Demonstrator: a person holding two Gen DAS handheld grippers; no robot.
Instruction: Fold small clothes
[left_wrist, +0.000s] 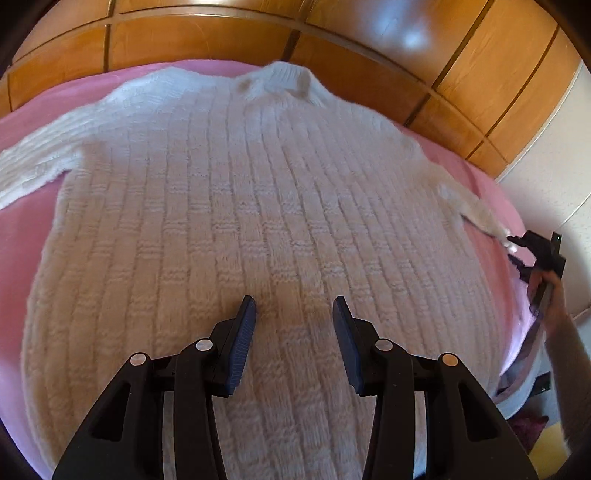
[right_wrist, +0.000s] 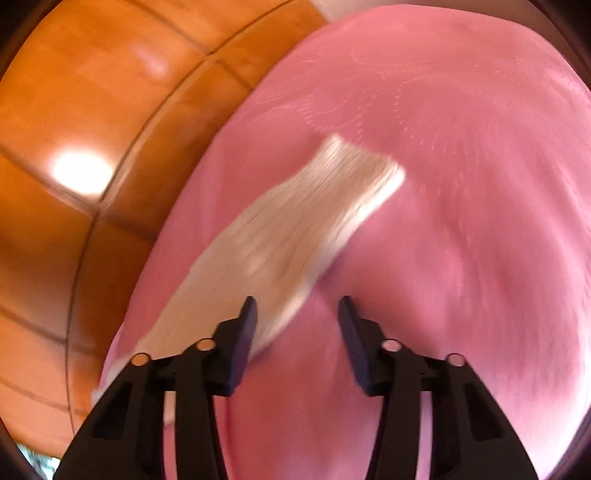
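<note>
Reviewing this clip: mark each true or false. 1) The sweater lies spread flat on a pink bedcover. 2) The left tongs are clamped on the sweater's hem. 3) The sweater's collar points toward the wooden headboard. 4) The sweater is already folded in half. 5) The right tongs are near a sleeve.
1) True: the white sweater lies spread on the pink bedcover.
2) False: the left tongs stand open above the knit, gripping nothing.
3) True: the collar lies next to the wooden headboard.
4) False: body and both sleeves lie spread out, unfolded.
5) True: the right tongs are open, with the sleeve just ahead.
</note>
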